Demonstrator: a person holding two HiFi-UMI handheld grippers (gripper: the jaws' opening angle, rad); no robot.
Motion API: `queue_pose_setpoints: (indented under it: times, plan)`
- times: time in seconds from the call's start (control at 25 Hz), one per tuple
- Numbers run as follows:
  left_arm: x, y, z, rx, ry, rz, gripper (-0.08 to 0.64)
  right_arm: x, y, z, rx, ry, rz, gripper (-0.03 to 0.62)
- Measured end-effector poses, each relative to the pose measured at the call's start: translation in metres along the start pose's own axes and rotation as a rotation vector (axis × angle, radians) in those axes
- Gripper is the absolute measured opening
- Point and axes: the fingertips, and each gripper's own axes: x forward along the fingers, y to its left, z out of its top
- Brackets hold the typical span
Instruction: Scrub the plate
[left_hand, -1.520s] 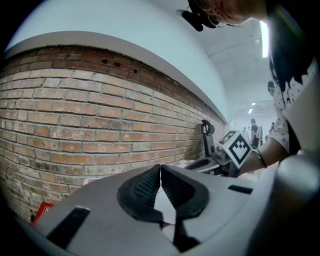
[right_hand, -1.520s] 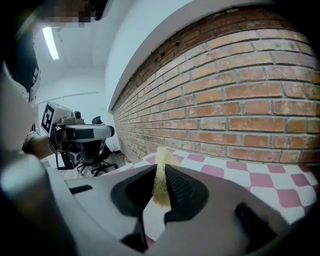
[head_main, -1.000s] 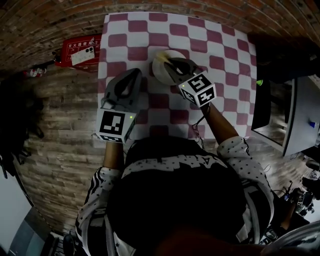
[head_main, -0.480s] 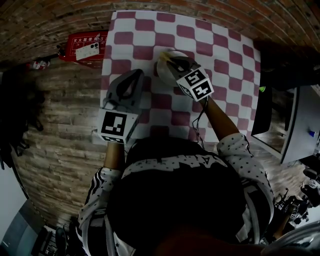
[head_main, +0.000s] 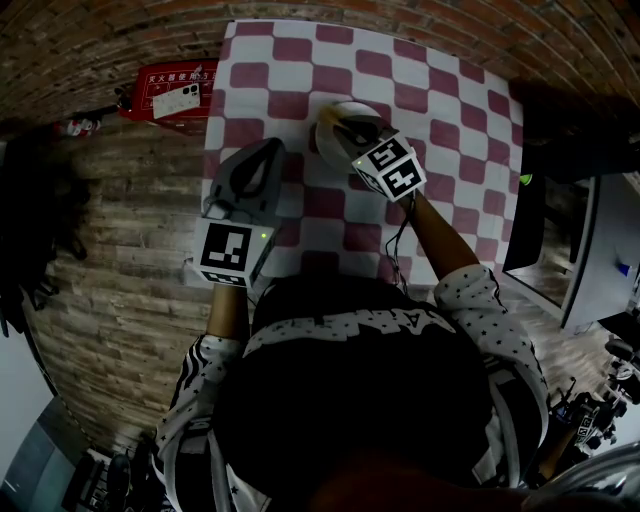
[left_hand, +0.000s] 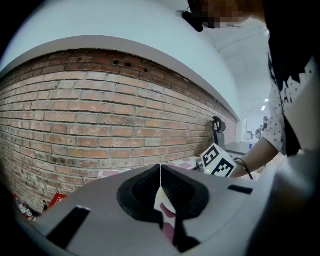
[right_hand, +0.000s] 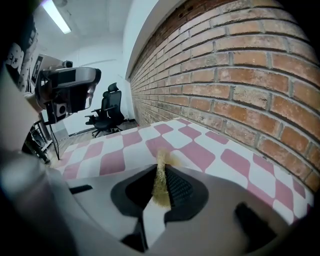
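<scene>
A white plate (head_main: 352, 108) rests on the pink-and-white checked tablecloth (head_main: 440, 90), past the middle of the table. My right gripper (head_main: 330, 124) reaches over the plate's left part and is shut on a yellow scrubbing sponge (head_main: 324, 120). The right gripper view shows the sponge (right_hand: 161, 182) pinched upright between the dark pads (right_hand: 180, 187) of the right gripper (right_hand: 161, 169). Left of the plate, my left gripper (head_main: 271, 145) hovers over the cloth. In the left gripper view its jaws (left_hand: 160, 169) are shut with nothing between them.
A red box (head_main: 175, 88) lies on the brick floor left of the table. Dark furniture (head_main: 570, 120) stands along the table's right side. A brick wall (right_hand: 240, 75) runs behind the table, and an office chair (right_hand: 106, 114) stands far off.
My right gripper has shifted slightly up and right over the plate with the sponge in it. The left gripper has stayed almost in place.
</scene>
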Motion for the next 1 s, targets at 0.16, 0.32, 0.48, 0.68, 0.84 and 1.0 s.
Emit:
queue_pose_setpoints:
  times: [0.16,0.32,0.48,0.68,0.84,1.0]
  plan:
    - [0.001,-0.001,0.000,0.002,0.000,-0.007,0.014,0.001,0.006,-0.002,0.003,0.010,0.017,0.054]
    - [0.001,0.000,0.000,-0.002,-0.003,-0.009,0.014,0.000,0.011,-0.004,0.013,0.015,0.026,0.054]
    - [0.000,-0.001,0.002,-0.004,-0.011,-0.012,0.014,-0.002,0.017,-0.006,0.021,0.019,0.037,0.054]
    - [-0.001,-0.003,0.003,-0.001,-0.015,-0.021,0.014,-0.004,0.031,-0.007,0.016,0.032,0.071,0.054]
    - [-0.002,-0.004,0.004,0.003,-0.019,-0.031,0.014,-0.005,0.037,-0.012,0.054,0.030,0.088,0.054]
    - [-0.002,-0.006,0.006,0.005,-0.023,-0.040,0.014,-0.008,0.044,-0.011,0.078,0.027,0.098,0.054]
